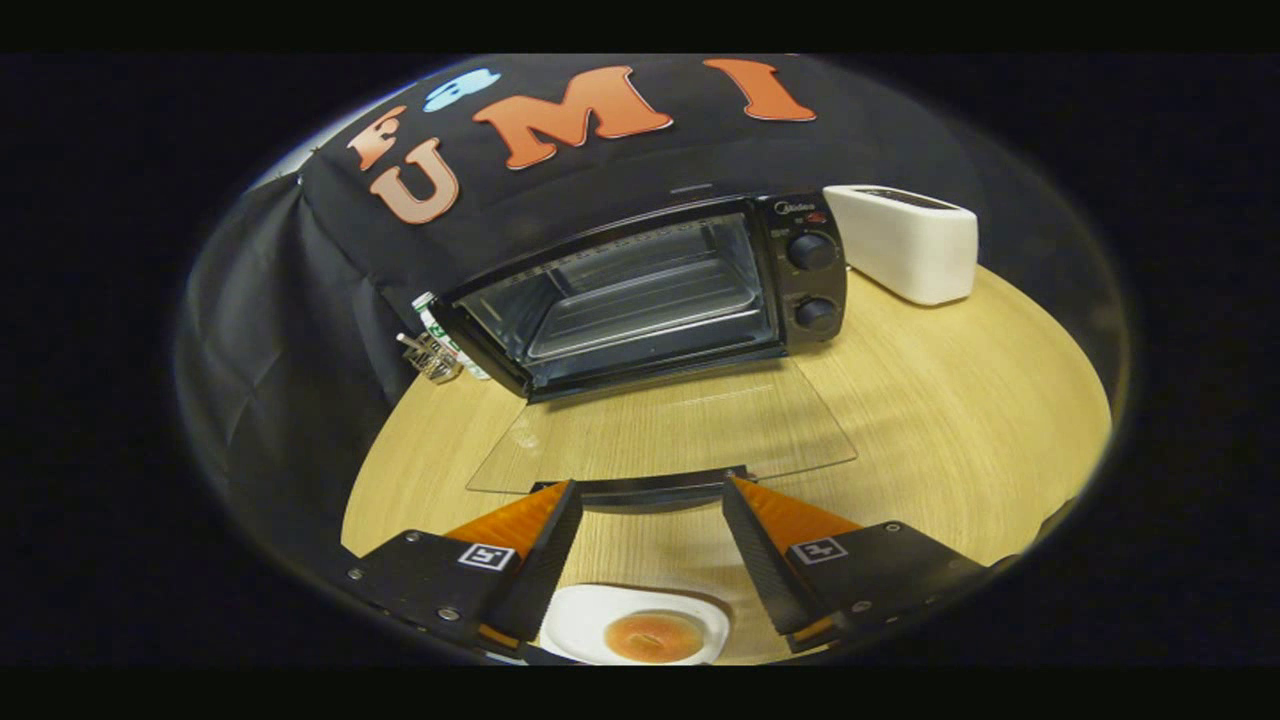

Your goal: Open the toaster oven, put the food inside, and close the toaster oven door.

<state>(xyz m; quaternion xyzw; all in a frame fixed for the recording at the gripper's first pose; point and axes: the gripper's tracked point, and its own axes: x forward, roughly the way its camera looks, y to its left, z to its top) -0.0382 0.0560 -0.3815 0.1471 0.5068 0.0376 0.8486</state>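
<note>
Gripper view, looking forward along the jaws (650, 495). The jaws are spread wide and pinch nothing; the dark handle bar (650, 487) of the oven door runs between their tips, and contact with it cannot be told.

The oven (650, 290) stands on the tabletop (960, 400) at 12 o'clock from the jaws, against the black cloth wall. Its glass door (660, 430) is fully open — folded down flat toward the gripper, with the wood grain showing through the pane. Inside the lit cavity sits a metal tray (640, 305) on a wire rack. Two round knobs (812, 282) lie one above the other on the control panel at the oven's right.

The food (654, 636) — a round, orange-brown piece — rests on a white plate (585, 615) on the tabletop, below and between the jaws, on the near side of the door handle and outside the oven.

A white toaster (905, 240) stands at about 1 o'clock, just right of the oven. At about 10 o'clock, beside the oven's left corner, are a small wire holder (432, 357) and a white-and-green packet (432, 315); their details are too small to tell.
</note>
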